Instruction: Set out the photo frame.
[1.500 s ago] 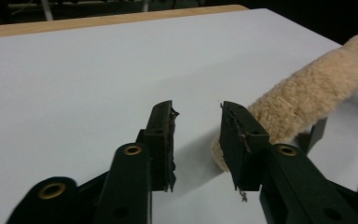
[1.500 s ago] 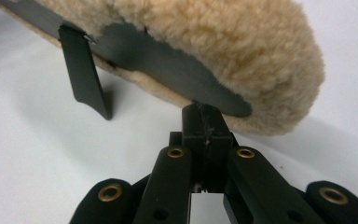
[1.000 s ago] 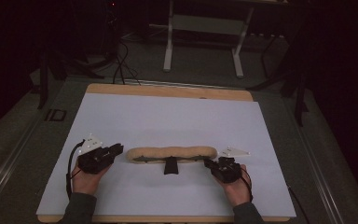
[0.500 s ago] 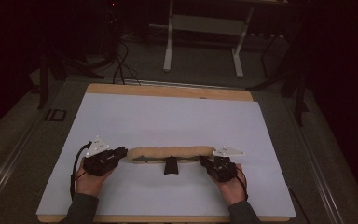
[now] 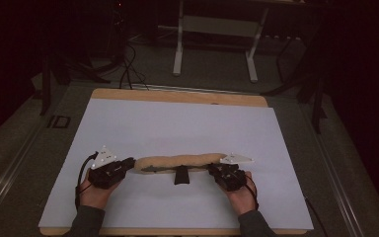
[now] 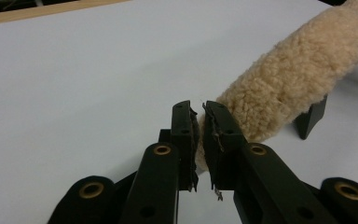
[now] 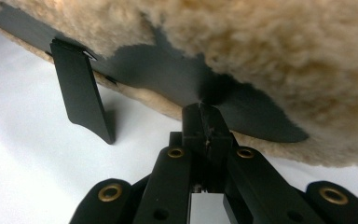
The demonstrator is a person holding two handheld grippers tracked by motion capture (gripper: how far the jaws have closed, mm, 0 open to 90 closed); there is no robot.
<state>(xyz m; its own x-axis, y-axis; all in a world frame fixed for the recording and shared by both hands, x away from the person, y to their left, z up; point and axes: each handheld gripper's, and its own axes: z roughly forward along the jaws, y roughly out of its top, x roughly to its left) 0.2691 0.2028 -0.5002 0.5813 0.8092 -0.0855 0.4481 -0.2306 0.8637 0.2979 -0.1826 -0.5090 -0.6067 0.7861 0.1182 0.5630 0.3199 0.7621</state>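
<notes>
High view, fleece pad (image 5: 177, 161) stretched between left gripper (image 5: 126, 165) and right gripper (image 5: 216, 170), both clamping its ends.

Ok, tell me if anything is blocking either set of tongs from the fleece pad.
Nothing visible is in the way. The left tongs have just been closing and already pinch one end of the fleece pad. The right tongs are clamped on the black strip along its underside at the other end.

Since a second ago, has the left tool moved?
Yes. The left tool slid right along the white mat, closing onto the fleece pad's end.
</notes>
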